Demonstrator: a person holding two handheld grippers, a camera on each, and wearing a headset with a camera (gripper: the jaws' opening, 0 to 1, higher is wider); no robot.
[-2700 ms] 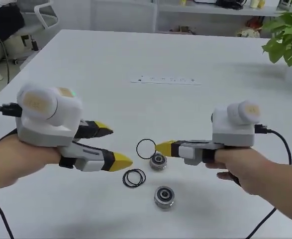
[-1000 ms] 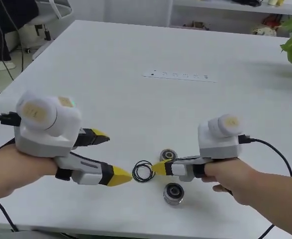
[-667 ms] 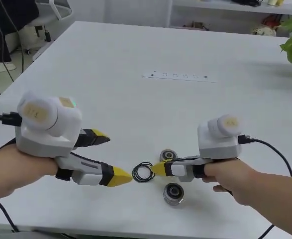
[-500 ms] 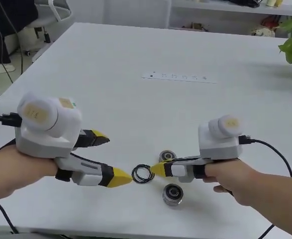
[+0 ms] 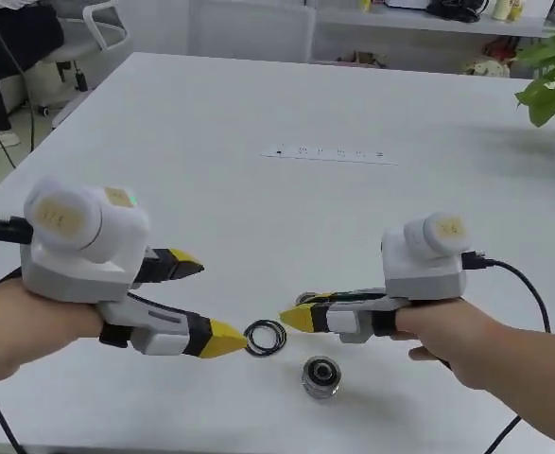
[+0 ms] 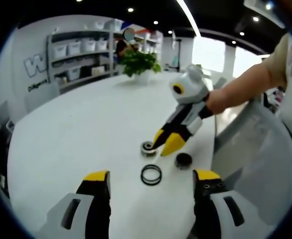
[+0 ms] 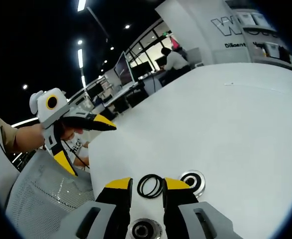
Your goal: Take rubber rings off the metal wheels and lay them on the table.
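Left gripper (image 6: 151, 175) fingers (image 6: 98, 181) are spread wide with nothing between them. Right gripper (image 7: 148, 182) fingers (image 7: 117, 193) are nearly together, a narrow gap left, gripping nothing.

Rubber rings (image 5: 265, 338) lie flat on the table (image 5: 258, 104) in a small overlapping pile, not around either wheel. Everything below is relative to that pile, head view.

- Left gripper: lower yellow tip is just left of the pile; can't tell if it touches. Upper tip is farther left and back.
- Right gripper: tips point at the pile from just right and slightly behind, apart from it. In the right gripper view the pile sits just ahead of the tips, seen through the gap.
- Near wheel (image 5: 320, 375): right of the pile, toward the person, lying flat with hub up, apart from the rings.
- Far wheel (image 6: 147, 148): right of and behind the pile, just beside the right gripper's tips, which mostly hide it.
- Power strip (image 5: 329, 153): well behind the pile, mid-table.
- Plant (image 5: 551, 85): far back right.
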